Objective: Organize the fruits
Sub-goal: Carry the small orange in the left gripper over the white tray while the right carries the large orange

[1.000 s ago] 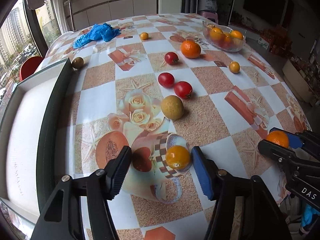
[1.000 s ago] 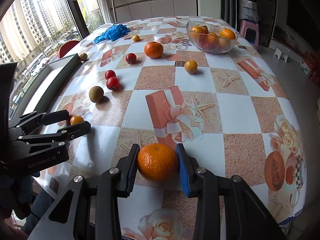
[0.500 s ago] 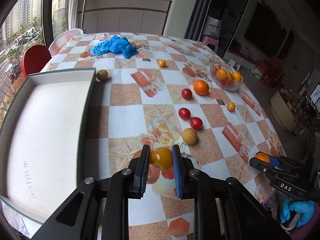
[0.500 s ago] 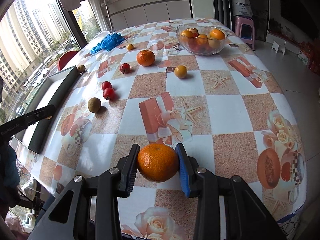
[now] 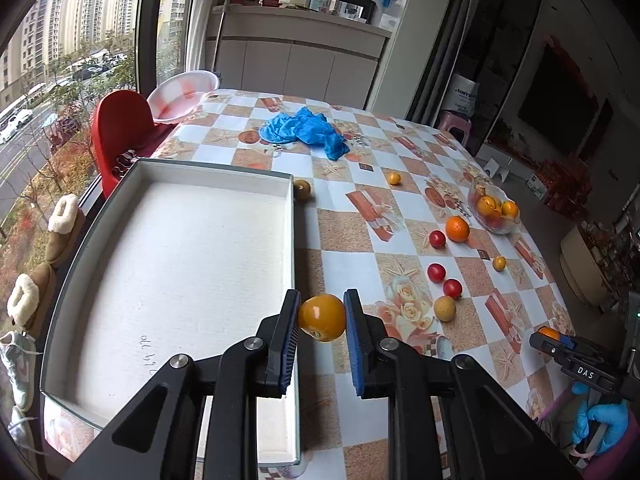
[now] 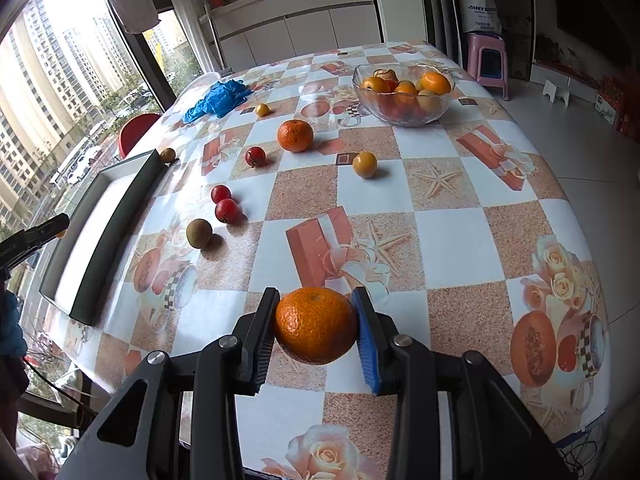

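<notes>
With my left claw (image 5: 322, 318) clamped on a small yellow-orange fruit (image 5: 322, 317) above the white tray's (image 5: 180, 264) right rim, my right claw (image 6: 316, 326) pinches a dimpled orange mandarin (image 6: 316, 325) over the table's near edge; smooth skin could squirt free.

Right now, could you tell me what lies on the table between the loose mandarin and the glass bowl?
Nothing: in the right wrist view, only bare patterned tablecloth separates the loose mandarin from the glass bowl.
</notes>
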{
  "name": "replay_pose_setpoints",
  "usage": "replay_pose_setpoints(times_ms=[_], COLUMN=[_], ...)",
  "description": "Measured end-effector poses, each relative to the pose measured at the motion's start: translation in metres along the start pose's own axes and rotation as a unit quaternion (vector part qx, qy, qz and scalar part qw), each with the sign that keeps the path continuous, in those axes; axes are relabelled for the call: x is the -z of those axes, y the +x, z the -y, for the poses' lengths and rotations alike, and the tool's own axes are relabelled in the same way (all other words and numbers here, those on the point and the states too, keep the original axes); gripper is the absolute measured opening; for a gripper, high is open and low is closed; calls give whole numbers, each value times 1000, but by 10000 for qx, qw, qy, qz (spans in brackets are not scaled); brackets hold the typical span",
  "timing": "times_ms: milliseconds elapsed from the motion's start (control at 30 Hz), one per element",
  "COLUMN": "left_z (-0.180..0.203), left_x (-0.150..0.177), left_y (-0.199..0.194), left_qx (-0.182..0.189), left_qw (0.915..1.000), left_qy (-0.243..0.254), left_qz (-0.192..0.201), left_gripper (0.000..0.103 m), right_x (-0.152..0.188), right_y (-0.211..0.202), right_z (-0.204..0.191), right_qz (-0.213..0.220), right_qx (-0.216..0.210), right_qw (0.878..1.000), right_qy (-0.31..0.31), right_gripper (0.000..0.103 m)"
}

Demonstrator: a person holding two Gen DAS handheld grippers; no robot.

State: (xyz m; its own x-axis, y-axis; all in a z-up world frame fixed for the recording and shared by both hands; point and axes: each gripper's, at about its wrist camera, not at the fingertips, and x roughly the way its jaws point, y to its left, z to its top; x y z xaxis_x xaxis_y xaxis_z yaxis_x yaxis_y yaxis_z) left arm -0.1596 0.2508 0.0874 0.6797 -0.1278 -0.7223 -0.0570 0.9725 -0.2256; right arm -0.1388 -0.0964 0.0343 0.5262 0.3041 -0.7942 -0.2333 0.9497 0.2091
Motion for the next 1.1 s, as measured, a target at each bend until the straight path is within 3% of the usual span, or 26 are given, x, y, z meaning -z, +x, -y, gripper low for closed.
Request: replay_pose_setpoints(times_ms=[567, 1100], left_z=[-57, -97], left_x=[11, 28], left_y=[-11, -3], left_qx=[-194, -372], left_qw=[9991, 9982], left_qy=[-365, -463], left_qz=[128, 55], left_gripper=[23, 23], right_x=[-28, -55], right_y=[3, 33], right_z=[-74, -202], right_qz=[16, -197], right_qx=[-306, -1004], right_qw=[9978, 9820], right_qy=[-594, -1585], right_gripper=[40, 40])
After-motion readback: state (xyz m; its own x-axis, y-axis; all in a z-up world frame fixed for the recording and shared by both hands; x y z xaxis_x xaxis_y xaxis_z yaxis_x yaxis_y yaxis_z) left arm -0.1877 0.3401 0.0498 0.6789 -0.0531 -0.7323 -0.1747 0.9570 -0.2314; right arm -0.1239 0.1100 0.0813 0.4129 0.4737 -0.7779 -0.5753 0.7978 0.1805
